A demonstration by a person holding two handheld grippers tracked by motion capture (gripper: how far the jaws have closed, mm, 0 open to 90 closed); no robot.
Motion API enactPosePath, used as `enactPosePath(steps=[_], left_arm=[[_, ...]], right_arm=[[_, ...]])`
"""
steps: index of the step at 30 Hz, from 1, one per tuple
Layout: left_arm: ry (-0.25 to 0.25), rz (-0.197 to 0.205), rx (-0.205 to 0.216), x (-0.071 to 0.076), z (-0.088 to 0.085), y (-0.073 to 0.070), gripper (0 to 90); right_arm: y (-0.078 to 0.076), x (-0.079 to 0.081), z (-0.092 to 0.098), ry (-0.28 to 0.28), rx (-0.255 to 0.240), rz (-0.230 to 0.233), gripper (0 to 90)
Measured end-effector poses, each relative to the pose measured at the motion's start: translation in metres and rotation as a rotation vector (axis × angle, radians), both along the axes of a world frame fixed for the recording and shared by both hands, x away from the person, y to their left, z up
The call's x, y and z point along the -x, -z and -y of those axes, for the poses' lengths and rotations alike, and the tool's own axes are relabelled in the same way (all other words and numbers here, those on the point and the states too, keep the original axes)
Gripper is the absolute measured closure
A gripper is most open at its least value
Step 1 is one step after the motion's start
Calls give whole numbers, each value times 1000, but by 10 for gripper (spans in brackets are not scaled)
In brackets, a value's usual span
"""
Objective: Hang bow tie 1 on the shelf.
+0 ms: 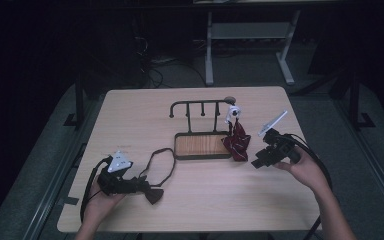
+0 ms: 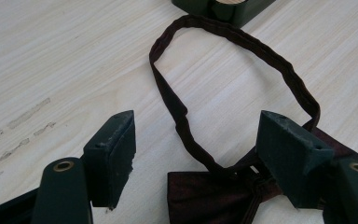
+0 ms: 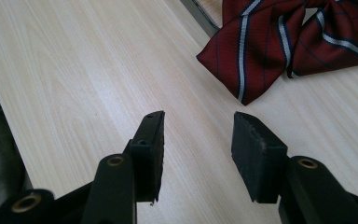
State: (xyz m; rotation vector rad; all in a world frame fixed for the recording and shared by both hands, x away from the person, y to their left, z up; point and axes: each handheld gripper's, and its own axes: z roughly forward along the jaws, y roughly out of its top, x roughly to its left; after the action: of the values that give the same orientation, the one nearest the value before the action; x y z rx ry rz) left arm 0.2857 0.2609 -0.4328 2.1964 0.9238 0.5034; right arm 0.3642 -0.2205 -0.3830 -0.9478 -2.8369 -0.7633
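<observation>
The left gripper (image 2: 196,154) stands released over the dark bow tie (image 2: 214,196) near the table's (image 1: 130,110) front-left corner. The right gripper (image 3: 198,149) (also released, nothing between) is beside the striped bow tie (image 3: 279,37).

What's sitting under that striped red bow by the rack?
The striped red bow hangs from the rack, draping over the wooden tray's right edge onto the table. What lies beneath its folds is covered.

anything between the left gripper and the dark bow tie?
Nothing visible. The left gripper stands open over the dark bow tie; its knot and strap lie on the bare table between the fingers.
</observation>
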Motion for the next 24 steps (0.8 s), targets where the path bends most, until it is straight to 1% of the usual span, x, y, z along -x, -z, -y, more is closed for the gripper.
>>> enactPosePath(steps=[1, 2, 5, 7, 8, 13, 17, 22, 24], left_arm=[[0, 0, 0, 0, 0, 0, 291], [8, 2, -10, -1, 0, 0, 290], [10, -1, -13, -1, -1, 0, 291], [10, -1, -13, -1, -1, 0, 291], [5, 0, -5, -1, -1, 0, 291], [12, -3, -13, -1, -1, 0, 290], [13, -3, -11, -1, 0, 0, 290], [15, -5, -13, -2, 0, -1, 290], [13, -3, -4, -2, 1, 0, 290]], right_arm=[[0, 0, 0, 0, 0, 0, 537], [2, 1, 1, -2, -1, 3, 536], [4, 2, 1, -2, -4, -1, 535], [5, 2, 1, 0, -3, -1, 532], [5, 3, 2, 0, -6, 1, 530], [8, 5, 3, -1, -6, 2, 523], [9, 8, 4, 1, -13, 3, 520], [11, 10, 4, -2, -9, 10, 518], [12, 12, 3, -5, -9, 11, 515]])
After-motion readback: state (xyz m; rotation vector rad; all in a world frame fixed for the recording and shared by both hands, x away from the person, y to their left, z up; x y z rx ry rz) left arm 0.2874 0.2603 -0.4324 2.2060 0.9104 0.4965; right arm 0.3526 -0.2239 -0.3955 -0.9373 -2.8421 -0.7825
